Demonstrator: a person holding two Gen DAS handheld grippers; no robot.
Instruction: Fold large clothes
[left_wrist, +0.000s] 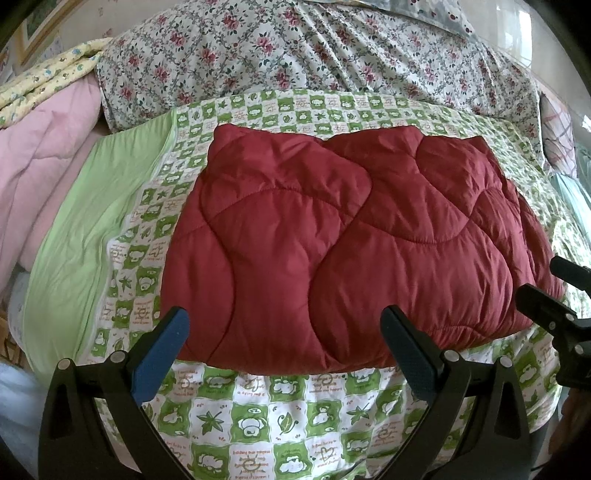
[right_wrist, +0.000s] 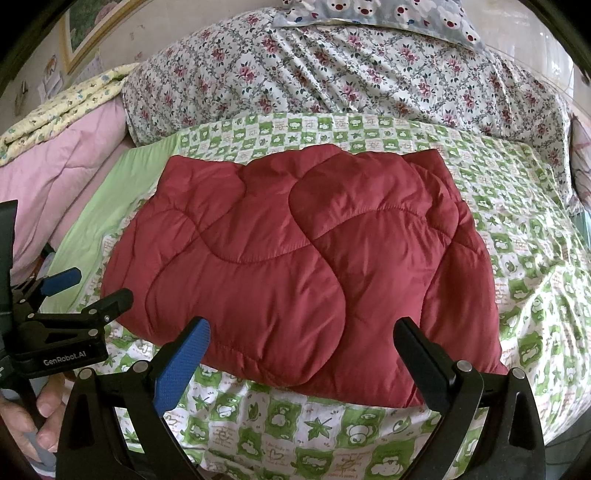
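Bed (left_wrist: 258, 424), red quilted garment (left_wrist: 332, 240) crosswise

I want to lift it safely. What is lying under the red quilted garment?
The red quilted garment rests on a green patterned sheet, visible all around it. Whatever lies directly beneath its middle is covered.

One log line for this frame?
garment: red quilted padded garment folded on green checked sheet | left gripper: open | right gripper: open
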